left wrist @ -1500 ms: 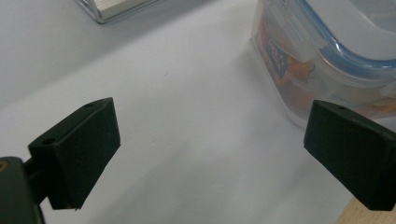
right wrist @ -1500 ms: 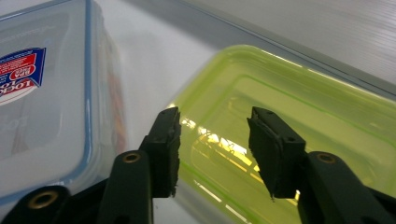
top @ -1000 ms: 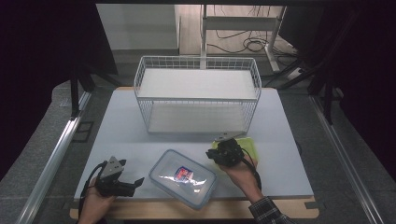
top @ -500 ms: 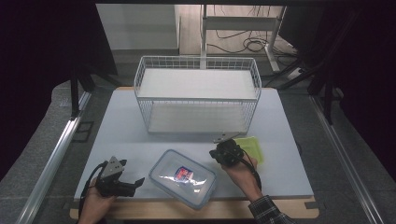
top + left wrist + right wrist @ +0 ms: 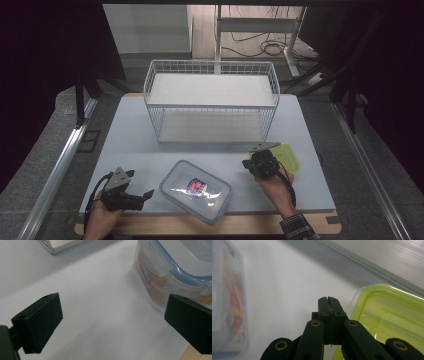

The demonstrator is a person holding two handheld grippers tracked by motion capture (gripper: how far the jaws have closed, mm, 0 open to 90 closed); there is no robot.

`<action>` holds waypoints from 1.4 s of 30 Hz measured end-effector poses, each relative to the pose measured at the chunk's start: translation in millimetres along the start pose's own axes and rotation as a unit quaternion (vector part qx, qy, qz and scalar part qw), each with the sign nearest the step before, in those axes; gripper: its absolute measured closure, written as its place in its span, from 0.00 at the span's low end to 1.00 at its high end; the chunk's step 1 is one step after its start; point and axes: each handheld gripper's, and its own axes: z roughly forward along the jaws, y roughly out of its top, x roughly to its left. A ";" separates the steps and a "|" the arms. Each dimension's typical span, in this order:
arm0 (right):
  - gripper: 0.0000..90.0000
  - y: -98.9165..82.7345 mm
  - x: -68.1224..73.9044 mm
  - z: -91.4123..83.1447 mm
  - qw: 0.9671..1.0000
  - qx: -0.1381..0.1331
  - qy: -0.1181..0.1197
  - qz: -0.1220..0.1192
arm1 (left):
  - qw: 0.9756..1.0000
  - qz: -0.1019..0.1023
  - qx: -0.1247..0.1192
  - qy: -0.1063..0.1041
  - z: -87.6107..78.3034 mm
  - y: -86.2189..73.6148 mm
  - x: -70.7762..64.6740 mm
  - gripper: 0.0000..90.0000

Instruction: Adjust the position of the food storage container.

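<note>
Closing in on the green lid

Right claw [image 5: 329, 300] is pinched tight, holding nothing, beside the green lid [image 5: 286, 156] on the bench [image 5: 140, 150]. Left claw [image 5: 131, 196] gapes empty near the clear container [image 5: 196, 189] (steady it). Better spread those jaws before gripping the lid's rim.

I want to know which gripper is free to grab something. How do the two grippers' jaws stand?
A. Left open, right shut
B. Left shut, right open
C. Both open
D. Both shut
A: the left gripper has its jaws wide apart over bare table beside the clear container, while the right gripper has its jaws pressed together with nothing between them, next to the green lid.
</note>
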 end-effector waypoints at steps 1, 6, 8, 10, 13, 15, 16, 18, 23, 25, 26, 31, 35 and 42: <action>0.99 -1.6 -2.7 -1.5 1.000 -0.001 -0.002 0.003 | 1.000 0.001 0.001 0.000 0.4 -0.3 0.0 0.02; 0.99 -9.6 -17.7 -9.5 1.000 -0.003 -0.014 0.018 | 1.000 0.001 -0.001 -0.004 1.1 -1.1 1.2 0.01; 0.99 -13.0 -24.5 -12.3 0.999 -0.007 -0.018 0.028 | 1.000 -0.001 -0.003 -0.005 1.1 -1.4 2.0 0.01; 0.99 -16.0 -30.8 -15.3 0.999 -0.009 -0.024 0.036 | 1.000 -0.002 -0.005 -0.008 1.2 -1.5 2.0 0.01; 0.99 -20.1 -40.1 -19.6 0.998 -0.010 -0.032 0.046 | 1.000 0.002 -0.001 -0.010 1.6 -0.7 0.5 0.02; 0.99 -22.8 -45.9 -22.0 0.998 -0.012 -0.039 0.056 | 1.000 0.009 0.014 -0.004 3.7 -0.9 -1.0 0.02; 0.99 -24.3 -48.0 -22.9 0.997 -0.014 -0.041 0.060 | 1.000 0.013 0.021 -0.001 4.8 -1.0 -1.8 0.02; 0.99 -25.8 -48.3 -25.0 0.997 -0.021 -0.044 0.061 | 0.999 0.015 0.033 0.002 5.7 -0.4 -2.8 0.02; 0.99 -25.6 -32.4 -32.2 0.998 -0.037 -0.036 0.039 | 0.998 -0.019 0.056 0.027 6.4 3.7 -2.8 0.01; 0.99 -28.0 -24.1 -34.2 0.998 -0.037 -0.033 0.032 | 0.998 -0.050 0.048 0.009 5.5 4.1 0.5 0.01; 0.99 -29.8 -20.2 -35.5 0.998 -0.037 -0.029 0.030 | 0.997 -0.059 0.045 -0.004 5.2 4.5 1.7 0.01; 0.99 -40.0 -1.3 -44.1 0.999 -0.040 -0.014 0.015 | 0.998 -0.038 0.051 0.012 5.2 9.8 -6.5 0.12; 0.99 -46.3 15.5 -53.6 0.999 -0.049 -0.003 -0.010 | 0.998 -0.037 0.051 -0.006 6.7 13.6 -11.7 0.34; 0.99 -55.0 46.1 -56.2 0.998 -0.043 0.049 -0.019 | 0.998 -0.037 0.052 -0.021 7.9 18.0 -13.2 0.81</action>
